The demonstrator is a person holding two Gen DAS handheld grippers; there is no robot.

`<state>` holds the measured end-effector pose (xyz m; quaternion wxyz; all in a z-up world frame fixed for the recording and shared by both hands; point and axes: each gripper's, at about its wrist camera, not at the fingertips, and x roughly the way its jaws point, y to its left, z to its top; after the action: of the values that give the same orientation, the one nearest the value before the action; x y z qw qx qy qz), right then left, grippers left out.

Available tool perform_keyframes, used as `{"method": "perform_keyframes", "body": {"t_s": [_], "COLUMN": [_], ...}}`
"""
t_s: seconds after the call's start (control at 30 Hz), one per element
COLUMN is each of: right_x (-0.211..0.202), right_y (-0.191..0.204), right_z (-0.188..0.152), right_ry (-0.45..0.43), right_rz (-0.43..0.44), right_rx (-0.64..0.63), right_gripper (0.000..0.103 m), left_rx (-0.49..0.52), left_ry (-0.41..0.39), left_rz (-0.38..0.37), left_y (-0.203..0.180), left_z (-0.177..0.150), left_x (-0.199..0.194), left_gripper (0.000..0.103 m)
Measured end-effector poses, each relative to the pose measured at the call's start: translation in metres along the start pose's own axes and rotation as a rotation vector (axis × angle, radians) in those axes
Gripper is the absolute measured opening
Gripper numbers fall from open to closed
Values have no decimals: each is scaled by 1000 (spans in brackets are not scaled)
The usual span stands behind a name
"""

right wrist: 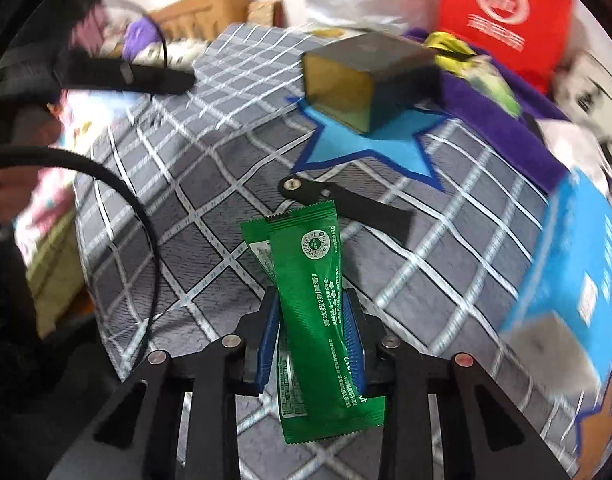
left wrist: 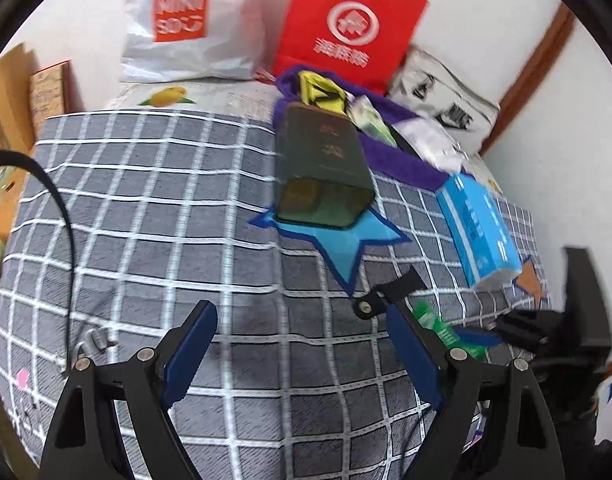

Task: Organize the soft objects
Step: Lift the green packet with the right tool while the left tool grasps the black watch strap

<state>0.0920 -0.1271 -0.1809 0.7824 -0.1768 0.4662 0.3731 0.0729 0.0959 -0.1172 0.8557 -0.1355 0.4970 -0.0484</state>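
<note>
- In the left wrist view, the left gripper [left wrist: 301, 352] is seen angled down over the checked bedcover [left wrist: 145, 200], jaws spread wide with nothing between them.
- Only in the right wrist view are the green sachets [right wrist: 318, 300] shown clamped between the pads of the right gripper [right wrist: 310, 336], above the bedcover's middle, before the dark box [right wrist: 362, 80].

Checked bedspread [left wrist: 153, 216]: open ground and obstructions, left wrist view.
Free: bare cloth from 7 to 11 o'clock, apart from a black cable [left wrist: 61, 216] at 9. Blocked: dark green box [left wrist: 322, 168] at 12 on the blue star patch [left wrist: 346, 244]; purple cloth [left wrist: 402, 160] and blue tissue pack [left wrist: 478, 228] at 1–2; black strap [left wrist: 390, 292] at 3.
</note>
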Motion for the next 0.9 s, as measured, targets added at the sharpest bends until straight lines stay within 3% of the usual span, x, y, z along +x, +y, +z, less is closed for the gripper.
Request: {"method": "perform_keyframes", "body": {"t_s": [0.17,0.47,0.6,0.67,0.73,0.9], "right_x": [-33,-75,-83,-85,-86,-84], "right_y": [-23,-68,-77,-79,-80,-82], "right_z": [-13,-44,-56,-62,-65,-68], "right_ry": [-76,-190,-203,-213,-218,-234], "right_rz": [-9,-69,-88,-91,-92,-73], "right_rx": [115,324,368,384,392,404], "right_gripper": [31,31,31,31,31,31], "left_rx": [110,405,488,515,520,532], "left_ry": [45,121,133,120,120,135], "left_rz": [-7,47,58,31,17,16], "left_y": [-28,-82,-96,-101,-103,-107], "left_z": [2,0,-1,-3,-4,-9], "left_x": [28,82,96,95,91,86], "left_gripper": [86,83,70,56,36,34]}}
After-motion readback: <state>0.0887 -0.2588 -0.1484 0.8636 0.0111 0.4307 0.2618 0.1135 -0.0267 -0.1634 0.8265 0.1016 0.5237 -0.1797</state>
